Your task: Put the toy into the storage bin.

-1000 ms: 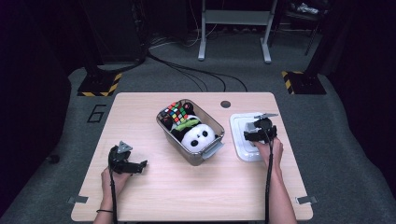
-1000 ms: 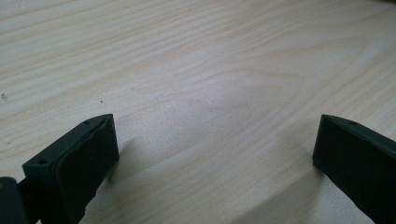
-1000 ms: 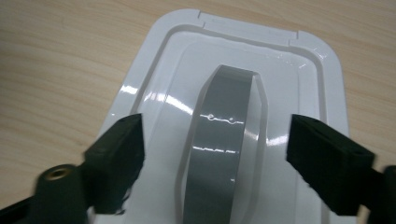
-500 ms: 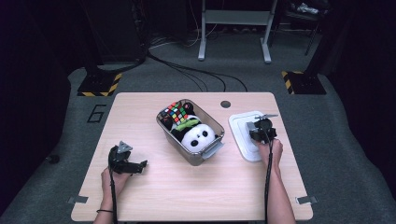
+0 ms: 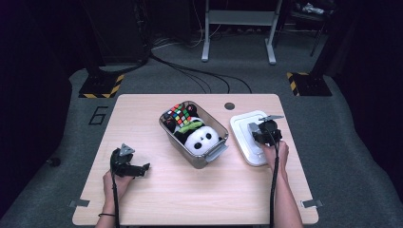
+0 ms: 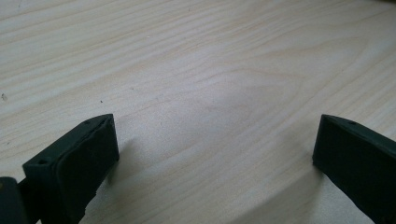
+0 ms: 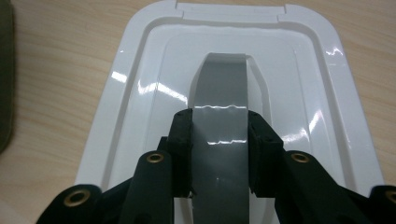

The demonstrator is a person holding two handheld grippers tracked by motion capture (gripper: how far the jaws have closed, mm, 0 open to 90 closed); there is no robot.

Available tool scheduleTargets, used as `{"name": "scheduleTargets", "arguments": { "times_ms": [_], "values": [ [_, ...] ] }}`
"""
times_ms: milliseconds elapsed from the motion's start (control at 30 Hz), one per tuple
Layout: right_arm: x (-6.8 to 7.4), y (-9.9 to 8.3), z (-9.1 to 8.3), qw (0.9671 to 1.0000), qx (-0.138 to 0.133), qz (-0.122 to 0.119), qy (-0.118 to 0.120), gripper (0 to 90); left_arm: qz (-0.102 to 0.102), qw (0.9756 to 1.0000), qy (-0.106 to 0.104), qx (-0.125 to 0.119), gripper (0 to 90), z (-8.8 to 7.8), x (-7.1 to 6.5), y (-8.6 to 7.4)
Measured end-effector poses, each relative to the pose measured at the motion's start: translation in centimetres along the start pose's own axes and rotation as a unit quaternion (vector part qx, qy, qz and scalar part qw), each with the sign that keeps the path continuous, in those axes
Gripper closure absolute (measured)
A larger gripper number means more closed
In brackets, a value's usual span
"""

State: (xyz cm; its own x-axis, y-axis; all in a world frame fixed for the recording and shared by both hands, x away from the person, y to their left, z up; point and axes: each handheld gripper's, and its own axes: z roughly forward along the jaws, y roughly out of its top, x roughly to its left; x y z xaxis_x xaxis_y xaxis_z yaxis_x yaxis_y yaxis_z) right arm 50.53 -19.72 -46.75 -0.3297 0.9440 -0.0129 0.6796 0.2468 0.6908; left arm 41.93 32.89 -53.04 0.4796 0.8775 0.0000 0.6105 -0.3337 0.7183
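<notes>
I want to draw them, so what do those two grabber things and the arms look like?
Both grippers, left and right, are black, with blocky flat jaws, a grey three-cornered plate on top and a black cable trailing along each bare forearm. Brass-coloured rivets dot the right one. The left wrist wears a thin dark band.

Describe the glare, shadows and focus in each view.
High view: table evenly lit, room behind dark. Left gripper view: soft shadows beside the blurred pads, wood grain sharp. Right gripper view: bright glare streaks on the glossy white lid and its grey handle, which the right gripper clamps.
</notes>
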Motion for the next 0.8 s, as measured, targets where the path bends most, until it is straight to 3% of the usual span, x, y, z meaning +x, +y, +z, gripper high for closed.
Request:
{"name": "scheduleTargets", "arguments": {
  "times_ms": [433,467,800],
  "values": [
    [0.3,0.7,-2.1,0.9997,-0.013,-0.018,0.013,66.8,0.000,1.0000,-0.001,-0.001,0.2,0.0,0.0,0.0],
    [0.5,0.8,-2.4,0.9998,-0.012,-0.011,0.014,66.8,0.002,1.0000,-0.001,0.001,0.2,0.0,0.0,0.0],
    [0.7,2.0,-4.4,0.9991,-0.024,-0.032,0.015,66.8,-0.002,1.0000,-0.002,-0.001,0.4,0.0,0.0,0.0]
  ]
}}
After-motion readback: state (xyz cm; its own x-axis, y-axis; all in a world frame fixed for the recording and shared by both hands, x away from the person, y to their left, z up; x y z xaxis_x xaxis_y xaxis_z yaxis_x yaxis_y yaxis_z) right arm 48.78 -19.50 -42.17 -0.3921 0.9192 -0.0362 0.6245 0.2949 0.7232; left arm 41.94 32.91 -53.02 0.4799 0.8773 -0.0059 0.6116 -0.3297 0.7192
